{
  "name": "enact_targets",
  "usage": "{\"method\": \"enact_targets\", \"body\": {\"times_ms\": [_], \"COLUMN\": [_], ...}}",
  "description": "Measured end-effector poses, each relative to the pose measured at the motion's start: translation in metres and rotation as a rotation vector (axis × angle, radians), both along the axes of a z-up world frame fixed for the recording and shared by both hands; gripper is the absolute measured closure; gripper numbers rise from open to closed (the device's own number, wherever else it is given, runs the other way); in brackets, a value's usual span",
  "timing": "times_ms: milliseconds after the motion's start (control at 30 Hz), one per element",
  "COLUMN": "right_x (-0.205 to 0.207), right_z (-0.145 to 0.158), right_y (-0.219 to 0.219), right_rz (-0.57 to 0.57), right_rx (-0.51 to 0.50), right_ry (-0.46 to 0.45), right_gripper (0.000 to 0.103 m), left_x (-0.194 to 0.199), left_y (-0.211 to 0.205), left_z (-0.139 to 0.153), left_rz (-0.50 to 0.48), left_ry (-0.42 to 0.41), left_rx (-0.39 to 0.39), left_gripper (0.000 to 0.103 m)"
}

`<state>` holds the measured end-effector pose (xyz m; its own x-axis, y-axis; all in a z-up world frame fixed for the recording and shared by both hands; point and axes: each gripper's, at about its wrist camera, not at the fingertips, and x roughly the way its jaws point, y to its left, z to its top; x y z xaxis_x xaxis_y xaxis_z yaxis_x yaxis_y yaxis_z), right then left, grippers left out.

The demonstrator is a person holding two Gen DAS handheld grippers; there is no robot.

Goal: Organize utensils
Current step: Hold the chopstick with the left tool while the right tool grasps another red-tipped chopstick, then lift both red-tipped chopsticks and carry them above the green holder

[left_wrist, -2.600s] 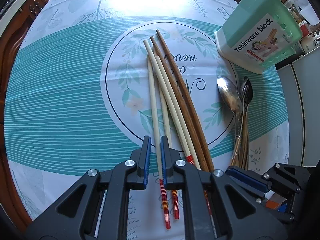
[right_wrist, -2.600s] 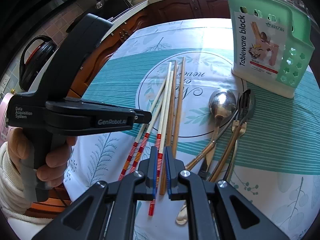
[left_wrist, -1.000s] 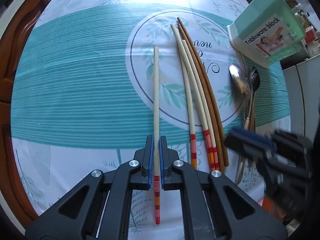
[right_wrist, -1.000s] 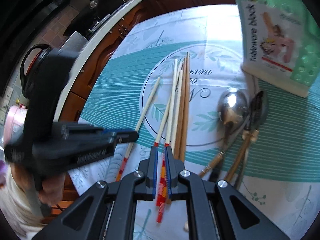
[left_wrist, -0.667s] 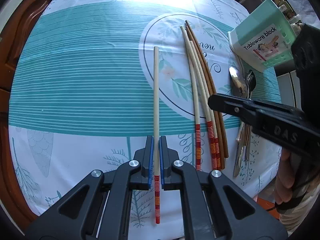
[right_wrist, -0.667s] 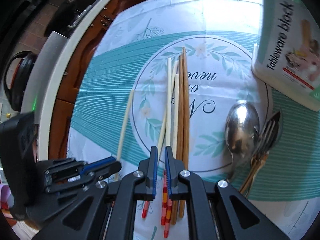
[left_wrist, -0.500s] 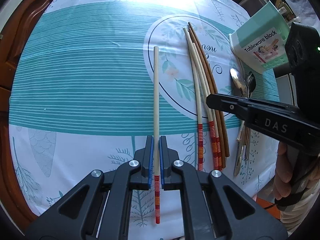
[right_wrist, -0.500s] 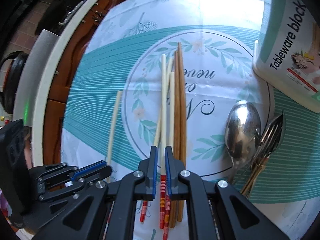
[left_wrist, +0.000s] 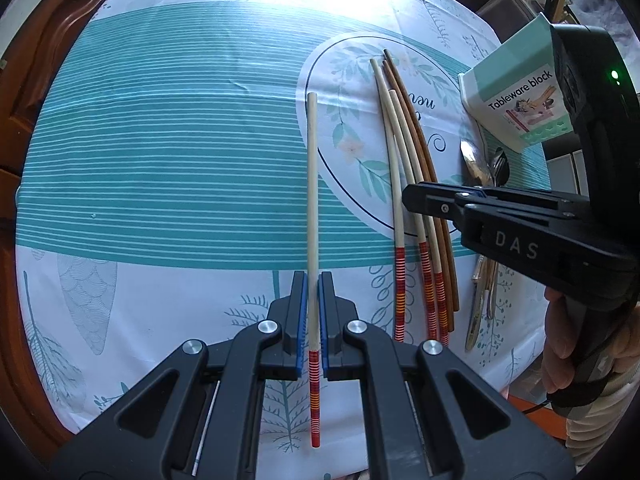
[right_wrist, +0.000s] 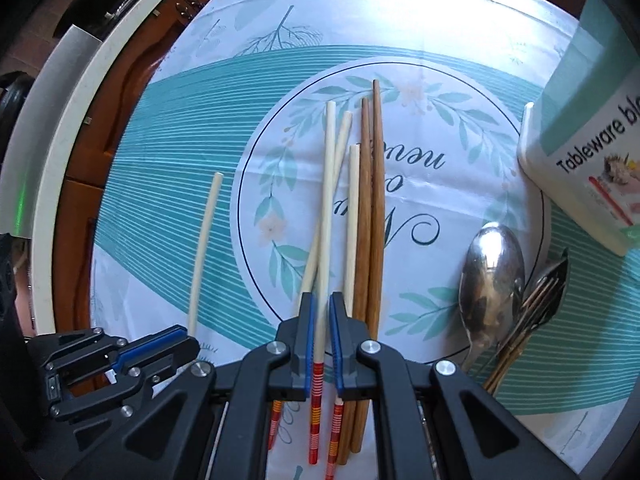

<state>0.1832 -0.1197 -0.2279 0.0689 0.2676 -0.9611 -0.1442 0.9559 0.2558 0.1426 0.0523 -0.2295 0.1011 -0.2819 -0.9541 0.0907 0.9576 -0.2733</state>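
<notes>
The left gripper (left_wrist: 313,312) clamps a pale chopstick (left_wrist: 312,200) lengthwise, its red-banded end trailing back between the fingers, tip pointing away over the teal tablecloth (left_wrist: 160,160). The right gripper (right_wrist: 323,332) is closed on a second chopstick (right_wrist: 326,208) in the pile. Only the right view shows the spoon (right_wrist: 490,276) clearly beside the mint utensil holder (right_wrist: 580,140).

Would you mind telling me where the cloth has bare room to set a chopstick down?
The teal-striped cloth left of the left gripper's chopstick is bare to the table edge. It is crowded to the right: the chopstick bundle, then spoon and fork beside the tableware block.
</notes>
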Motion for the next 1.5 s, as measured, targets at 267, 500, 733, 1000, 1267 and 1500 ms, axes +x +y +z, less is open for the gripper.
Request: {"method": "enact_targets", "body": {"times_ms": [267,500,733,1000,1267,1500], "right_x": [-0.004,-0.023,-0.066,-0.090,-0.072,-0.033], "right_z": [0.002,0.023,0.075,0.149,0.207,0.206], "right_y": [0.029,-0.005,-0.054,-0.121,-0.166,-0.187], "right_rz": [0.078,-0.011,-0.104,-0.263,-0.328,-0.384], "right_rx": [-0.135,0.112,0.293,0.259,0.152,0.120], "right_ry": [-0.021,-0.047,-0.289,-0.659,-0.929,-1.061], "right_gripper": [0.097,0.098,0.098,0.098,0.097,0.097], "left_x": [0.000,-0.005,-0.021,-0.023,0.014,0.054], "left_y": [-0.001,-0.004,-0.028,-0.091,-0.149,-0.181], "left_z": [0.009,0.041,0.109,0.196,0.263,0.289], "left_rz": [-0.009,-0.014,-0.023,-0.123,-0.114,-0.049], "left_ry": [-0.011,-0.075,-0.323,-0.590,-0.807,-0.936], "left_rx": [0.002,-0.036,-0.039,-0.055,-0.101,-0.177], "left_gripper": [0.100,0.100,0.100,0.100,0.100,0.100]}}
